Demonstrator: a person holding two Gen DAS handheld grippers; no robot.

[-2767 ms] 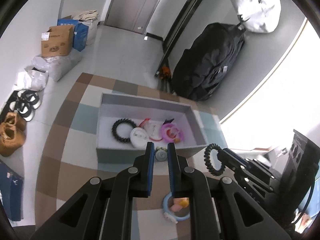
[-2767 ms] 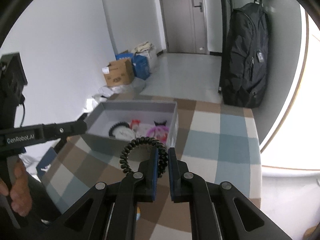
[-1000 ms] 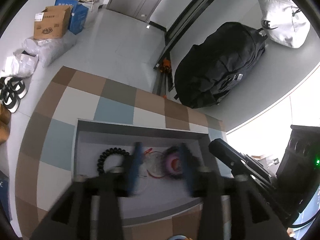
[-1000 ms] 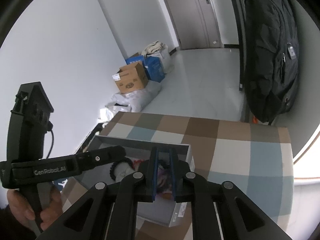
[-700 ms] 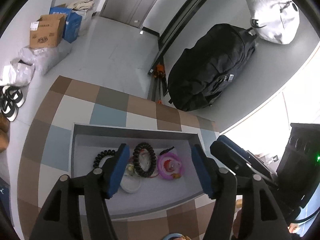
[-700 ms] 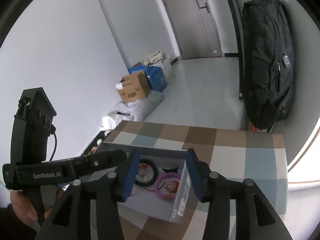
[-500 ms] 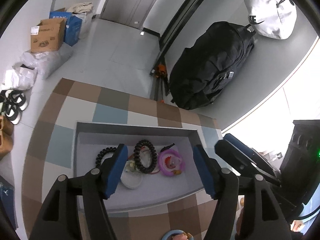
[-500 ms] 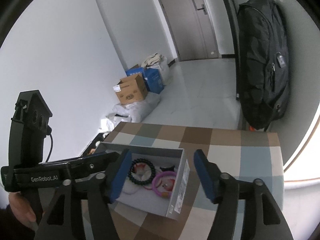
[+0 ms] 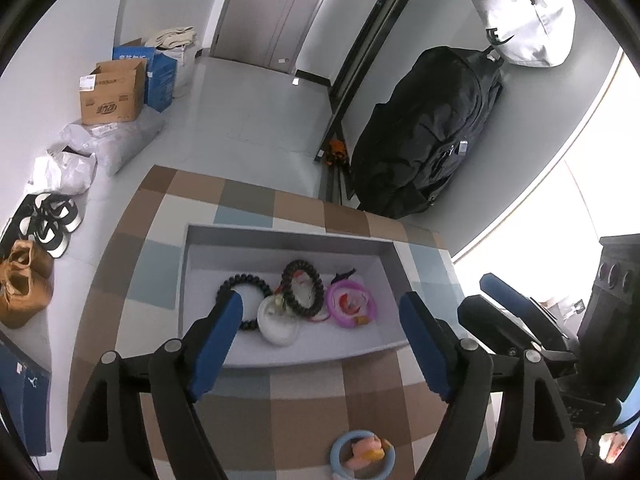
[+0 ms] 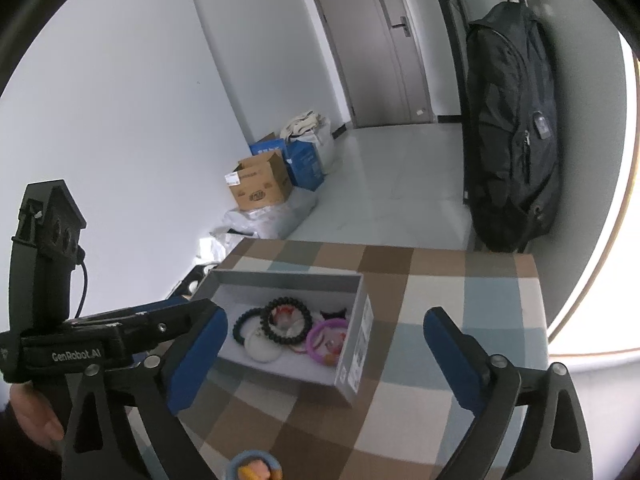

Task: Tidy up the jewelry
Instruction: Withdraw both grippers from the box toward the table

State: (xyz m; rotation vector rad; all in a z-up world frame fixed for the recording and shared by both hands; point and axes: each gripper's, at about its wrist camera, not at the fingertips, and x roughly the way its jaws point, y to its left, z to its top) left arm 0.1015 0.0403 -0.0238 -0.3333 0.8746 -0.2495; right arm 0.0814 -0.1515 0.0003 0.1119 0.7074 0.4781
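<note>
I have both claws above the checkered table (image 9: 304,408), jaws opening, nothing between them. My left gripper (image 9: 322,312) frames the grey box (image 9: 280,236), where the black coil bracelet (image 9: 303,288) lies beside a beaded bracelet (image 9: 240,286), a white disc (image 9: 278,322) and a pink ring (image 9: 352,304). My right gripper (image 10: 324,332) hangs over the same box (image 10: 352,356). 1 blue ring (image 9: 362,454) lies nearer me, outside the box.
</note>
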